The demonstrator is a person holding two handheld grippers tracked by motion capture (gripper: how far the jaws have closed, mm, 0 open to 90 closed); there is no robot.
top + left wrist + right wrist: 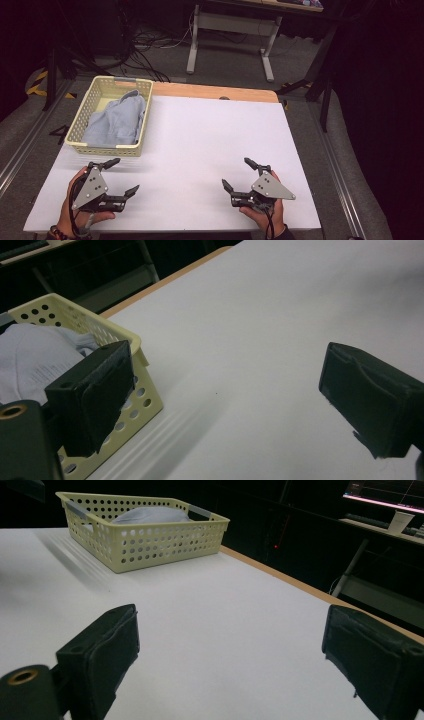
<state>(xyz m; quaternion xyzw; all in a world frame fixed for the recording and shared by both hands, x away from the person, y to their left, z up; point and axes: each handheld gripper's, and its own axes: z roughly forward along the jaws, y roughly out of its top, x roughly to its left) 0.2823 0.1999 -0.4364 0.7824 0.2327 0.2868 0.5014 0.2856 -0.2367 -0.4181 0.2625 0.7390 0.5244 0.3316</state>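
Currently both grippers idling at near desk (200,140) edge: left gripper (121,176), right gripper (236,172), jaws spread wide, gripping nothing. Cloth (116,120) lying bunched inside basket (85,112), far-left corner, nearest left gripper. Likely staging for reach into basket.

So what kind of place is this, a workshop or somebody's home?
Most likely a lab or recording workspace, not a home: a white-covered table with just a yellow basket of cloth, loose cables on the floor, and a lit monitor behind.
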